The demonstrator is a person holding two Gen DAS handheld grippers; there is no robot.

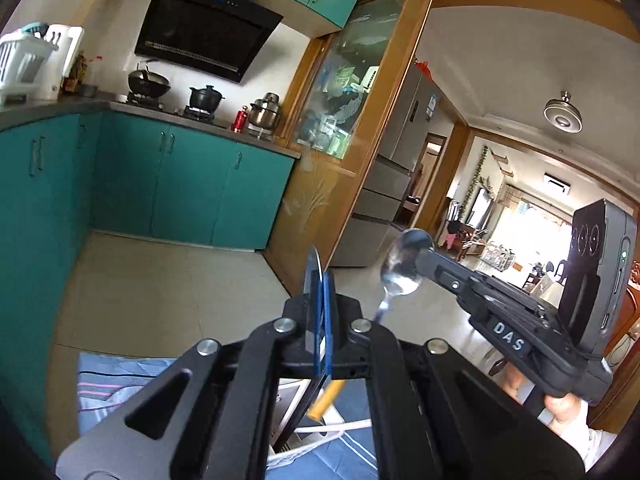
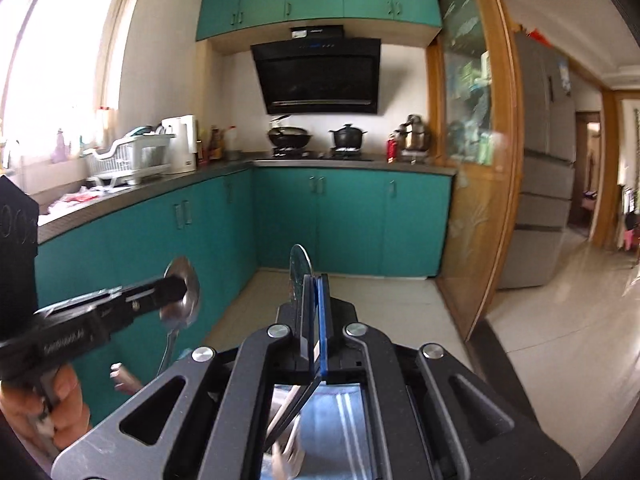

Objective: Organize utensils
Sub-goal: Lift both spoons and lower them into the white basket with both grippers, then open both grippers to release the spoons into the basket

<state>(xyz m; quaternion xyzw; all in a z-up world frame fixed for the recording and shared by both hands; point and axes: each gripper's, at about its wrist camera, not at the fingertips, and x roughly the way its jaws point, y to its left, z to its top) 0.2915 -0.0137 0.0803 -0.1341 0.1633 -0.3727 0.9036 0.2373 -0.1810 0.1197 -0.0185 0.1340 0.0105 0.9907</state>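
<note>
Your kitchen runs glossy teal cabinets (image 2: 348,216) under a grey countertop, with a slanted black range hood (image 2: 320,76) on the wall above. Below that hood in your right-wrist view, the right gripper (image 2: 310,280) has its blue-padded fingers (image 2: 322,312) clamped on a polished steel spoon (image 2: 298,268), bowl standing edge-on. Left of the hood, your left gripper (image 2: 182,290) pinches a second shiny steel spoon (image 2: 186,294), its rounded bowl upright, thin handle hanging down.
</note>
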